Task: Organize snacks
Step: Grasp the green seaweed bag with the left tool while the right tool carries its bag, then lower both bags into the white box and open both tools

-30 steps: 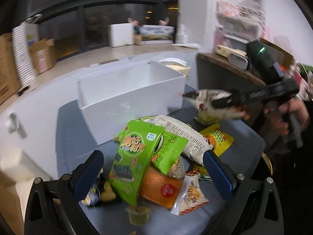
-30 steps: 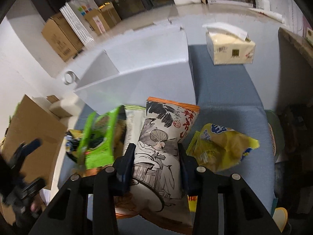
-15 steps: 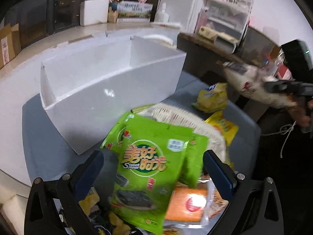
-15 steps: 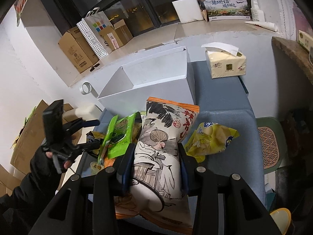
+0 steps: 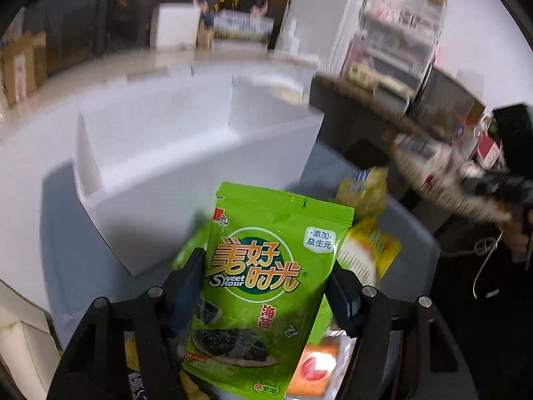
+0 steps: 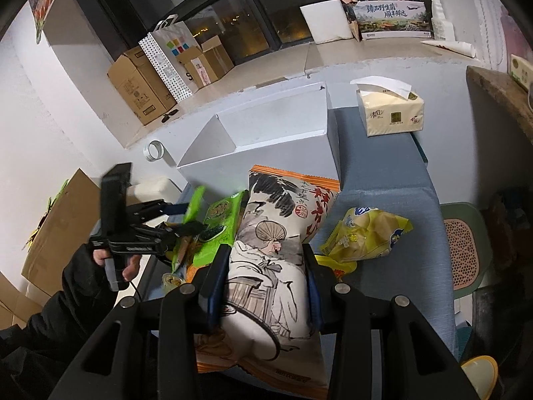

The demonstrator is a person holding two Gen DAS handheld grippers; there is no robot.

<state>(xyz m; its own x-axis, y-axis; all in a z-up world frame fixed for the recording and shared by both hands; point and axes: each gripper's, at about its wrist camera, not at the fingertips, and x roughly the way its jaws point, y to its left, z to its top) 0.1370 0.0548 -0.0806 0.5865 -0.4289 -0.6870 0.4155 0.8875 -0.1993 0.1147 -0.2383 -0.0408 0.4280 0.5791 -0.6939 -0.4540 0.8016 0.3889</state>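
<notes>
My left gripper (image 5: 266,286) is shut on a green seaweed snack bag (image 5: 266,286) and holds it up in front of the white open box (image 5: 186,153). My right gripper (image 6: 265,283) is shut on a large white illustrated chip bag (image 6: 276,256), lifted above the blue table (image 6: 383,183). The box also shows in the right wrist view (image 6: 266,133), beyond the chip bag. The left gripper with its green bag (image 6: 190,223) shows there at the left. A yellow snack bag (image 6: 366,233) lies on the table to the right.
More snack packets lie piled under the left gripper: a second green bag (image 6: 223,223), an orange packet (image 5: 313,370), yellow packets (image 5: 373,243). A tissue pack (image 6: 389,110) stands right of the box. Cardboard boxes (image 6: 140,86) stand beyond the table. A green stool (image 6: 463,250) is at right.
My left gripper has closed on the green seaweed bag and lifted it off the pile. My right gripper still holds the chip bag, raised a little higher.
</notes>
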